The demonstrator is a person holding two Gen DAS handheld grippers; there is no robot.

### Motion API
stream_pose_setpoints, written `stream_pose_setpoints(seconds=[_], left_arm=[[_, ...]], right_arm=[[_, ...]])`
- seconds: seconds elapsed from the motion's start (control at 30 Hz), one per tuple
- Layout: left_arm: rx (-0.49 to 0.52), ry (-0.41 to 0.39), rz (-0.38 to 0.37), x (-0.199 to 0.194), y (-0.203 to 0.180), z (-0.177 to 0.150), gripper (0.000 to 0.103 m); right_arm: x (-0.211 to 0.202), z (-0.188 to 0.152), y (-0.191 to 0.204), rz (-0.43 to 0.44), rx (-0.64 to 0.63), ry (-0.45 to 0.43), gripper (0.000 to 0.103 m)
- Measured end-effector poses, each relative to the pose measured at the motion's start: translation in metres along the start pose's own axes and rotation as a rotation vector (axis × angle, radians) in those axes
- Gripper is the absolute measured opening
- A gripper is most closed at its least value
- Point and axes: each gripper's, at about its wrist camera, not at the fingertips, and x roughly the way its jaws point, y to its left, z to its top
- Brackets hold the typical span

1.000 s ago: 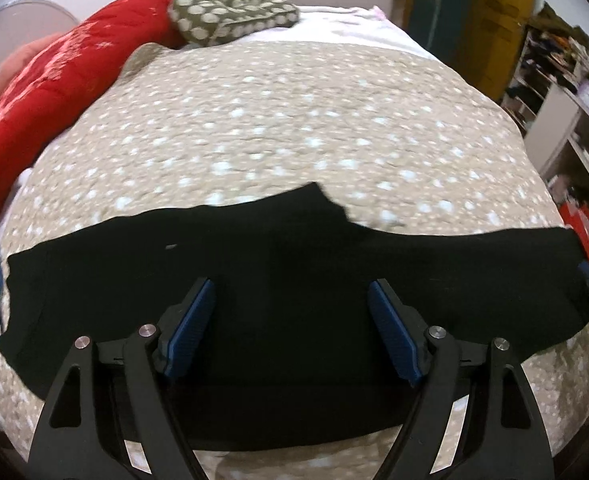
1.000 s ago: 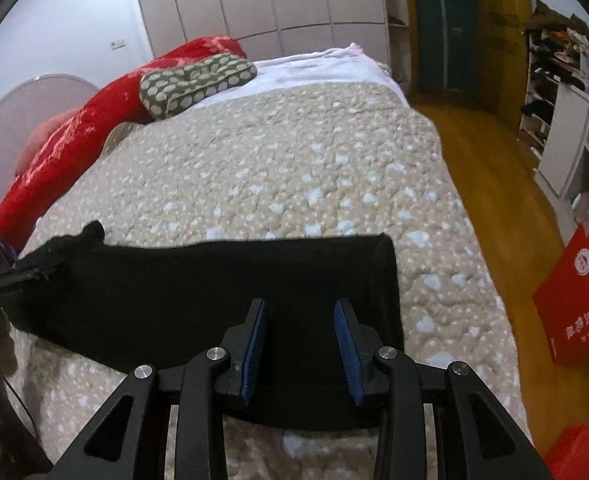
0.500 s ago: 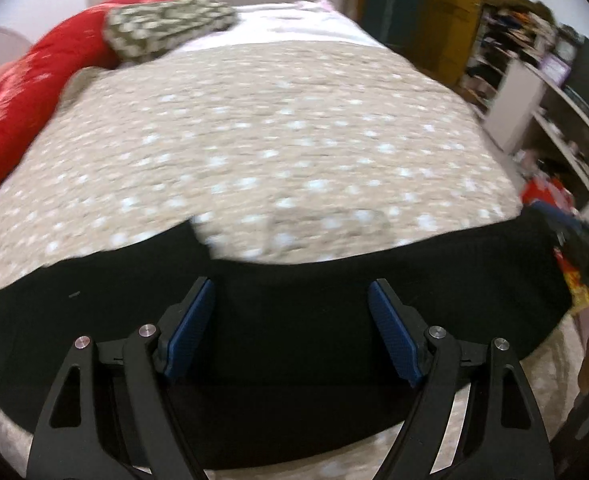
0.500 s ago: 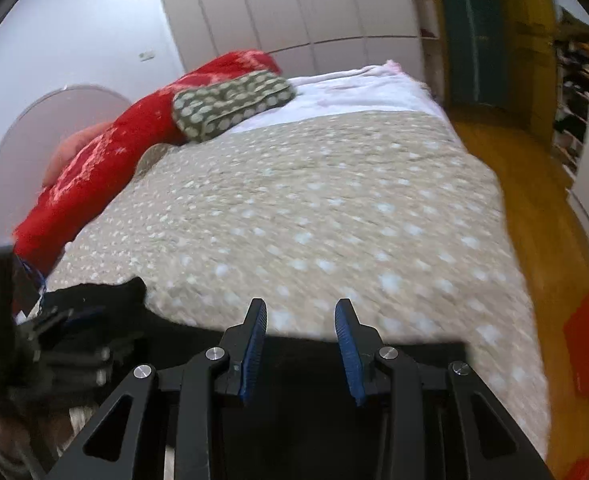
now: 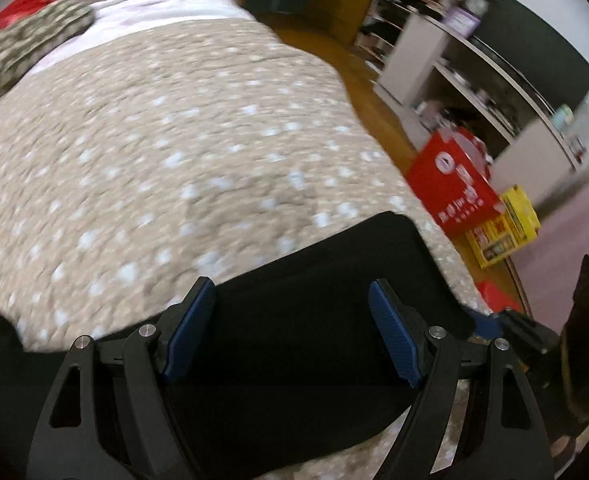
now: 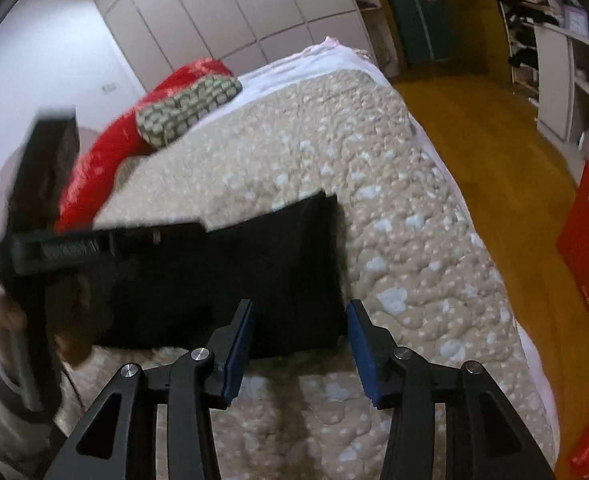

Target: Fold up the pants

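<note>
- Lying flat near the foot of a bed, black pants point(image 5: 318, 320) stretch as a dark band across a beige spotted quilt point(image 5: 154, 152), with one squared end just past the left gripper's far finger.
- Left gripper point(image 5: 292, 328): blue-padded fingers point(image 5: 188, 326) spread wide and released, grasping nothing, with the black cloth filling the gap between and beyond them.
- Right gripper point(image 6: 300, 350): fingers point(image 6: 238, 354) likewise spread and released; the near edge of the pants sits just ahead of the tips, quilt showing between them.
- In the right wrist view, the left gripper's black body point(image 6: 90, 244) is over the pants, ahead of and to the left of the fingers, blurred.
- Farther ahead of the fingers: a green dotted pillow point(image 6: 190, 112) against a red blanket point(image 6: 106, 148).
- Off to the right of the fingers: wooden floor point(image 6: 490, 152), a red box point(image 5: 454, 184) and white shelves point(image 5: 446, 60).
</note>
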Motion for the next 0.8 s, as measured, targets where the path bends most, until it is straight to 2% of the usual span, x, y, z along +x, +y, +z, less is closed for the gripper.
stream_pose_setpoints(seconds=[0.1, 0.2, 0.43, 0.53, 0.63, 0.67, 0.7, 0.73, 0.77, 0.8], left_arm=[[0.052, 0.011, 0.013, 0.011, -0.013, 0.009, 0.079], [0.092, 0.029, 0.006, 0.027, -0.024, 0.02, 0.079], [0.182, 0.103, -0.041, 0.064, -0.049, 0.033, 0.08], [0.191, 0.133, -0.083, 0.073, -0.055, 0.04, 0.08], [0.229, 0.138, -0.054, 0.081, -0.063, 0.04, 0.08], [0.244, 0.121, -0.042, 0.081, -0.065, 0.037, 0.079], [0.258, 0.106, -0.031, 0.081, -0.067, 0.035, 0.076], [0.257, 0.09, -0.028, 0.08, -0.067, 0.033, 0.072], [0.24, 0.082, -0.044, 0.078, -0.065, 0.034, 0.068], [0.222, 0.078, -0.059, 0.075, -0.062, 0.035, 0.061]], right_arm=[[0.002, -0.005, 0.0, 0.006, -0.006, -0.013, 0.045], [0.003, -0.006, -0.011, 0.044, 0.049, -0.017, 0.046], [0.007, -0.012, -0.019, 0.091, 0.088, -0.042, 0.049], [0.012, -0.01, -0.022, 0.112, 0.116, -0.054, 0.053], [0.02, -0.005, -0.014, 0.091, 0.1, -0.044, 0.053], [0.021, -0.004, -0.012, 0.088, 0.097, -0.039, 0.051], [0.022, -0.003, -0.011, 0.091, 0.096, -0.037, 0.041], [0.024, -0.001, -0.01, 0.092, 0.094, -0.034, 0.037], [0.025, 0.0, -0.01, 0.1, 0.095, -0.033, 0.023], [0.026, 0.001, -0.01, 0.128, 0.104, -0.032, 0.015]])
